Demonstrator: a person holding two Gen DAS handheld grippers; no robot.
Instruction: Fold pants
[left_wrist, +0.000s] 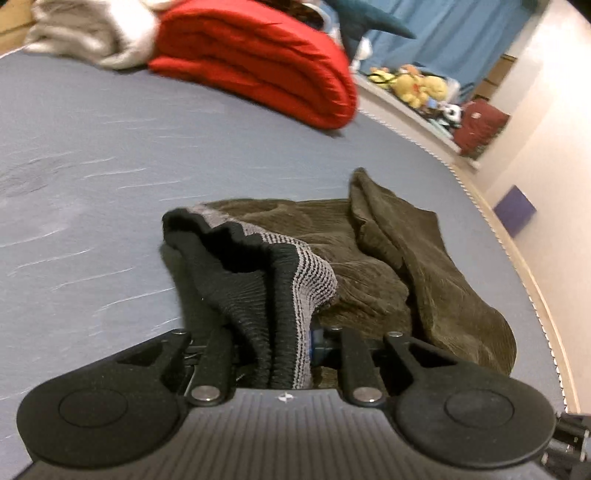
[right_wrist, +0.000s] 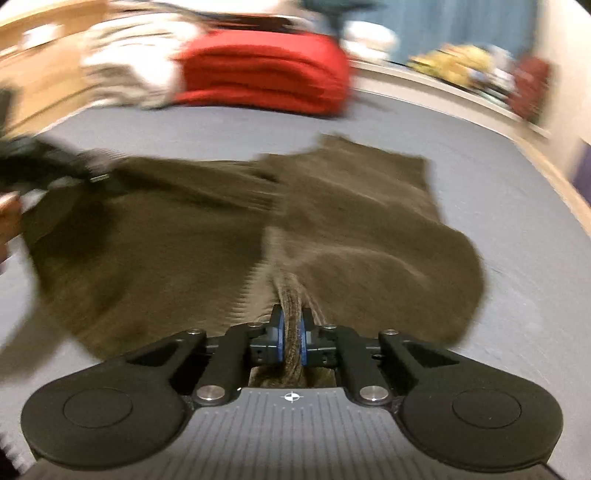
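Across the grey bed (right_wrist: 480, 155) the pants (right_wrist: 184, 229) run forward from both claws, left claw (left_wrist: 273, 332) pinching the waistband (left_wrist: 258, 266), right claw (right_wrist: 291, 332) pinching the side edge.

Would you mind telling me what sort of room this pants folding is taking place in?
Most likely a bedroom: the pants lie on a bed, a folded red blanket sits at its far end, and stuffed toys line a ledge beside a blue curtain.
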